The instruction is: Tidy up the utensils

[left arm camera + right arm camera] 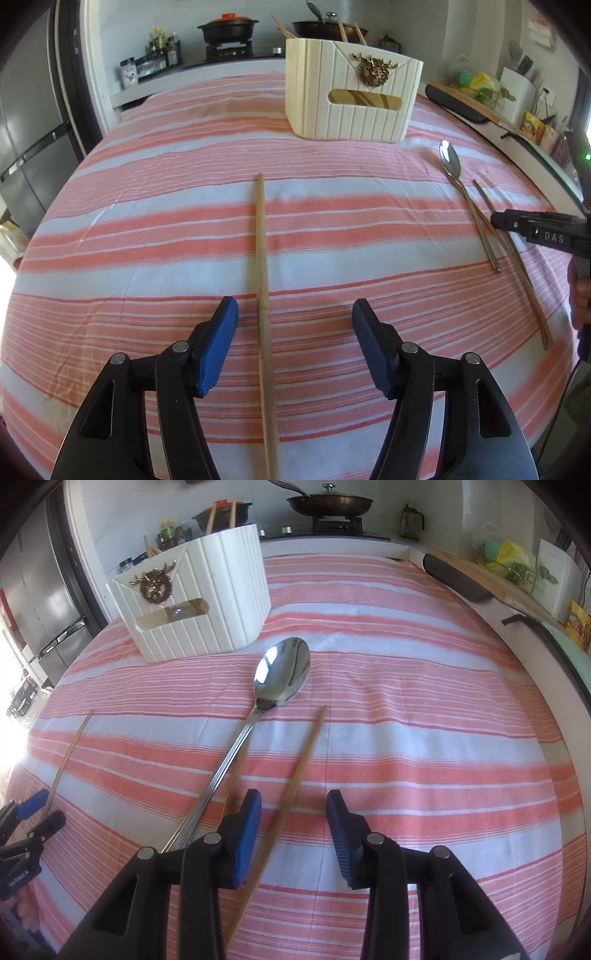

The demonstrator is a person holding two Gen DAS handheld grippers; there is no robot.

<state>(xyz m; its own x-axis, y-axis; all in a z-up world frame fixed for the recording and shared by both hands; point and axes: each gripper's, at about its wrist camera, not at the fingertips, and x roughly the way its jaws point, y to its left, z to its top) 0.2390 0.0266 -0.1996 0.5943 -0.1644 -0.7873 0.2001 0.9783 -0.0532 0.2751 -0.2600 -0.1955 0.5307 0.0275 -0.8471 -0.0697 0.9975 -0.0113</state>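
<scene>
The left gripper [294, 310] hangs low over the striped cloth [147, 229] that covers the surface, its jaws apart and grasping nothing. A single wooden chopstick [263, 280] lies flat on the cloth and runs near to far through the gap between the blue pads [218, 347], closer to the left pad and apart from both. Its far tip points toward the white ribbed utensil holder [354, 107], which stands upright at the far side of the surface with several chopsticks sticking out of its top.

The right gripper [293, 812] is also released, jaws parted and empty. A second chopstick [295, 779] lies on the cloth between its pads, just beside the left one; whether it touches that pad cannot be told. Just left of this chopstick lies a metal spoon [284, 668], bowl up and at the far end, its handle [218, 775] slanting back toward the near left and passing outside the left pad. A third chopstick appears to lie under the spoon's handle.

In the right wrist view the left gripper shows at the near left edge beside the first chopstick.
</scene>
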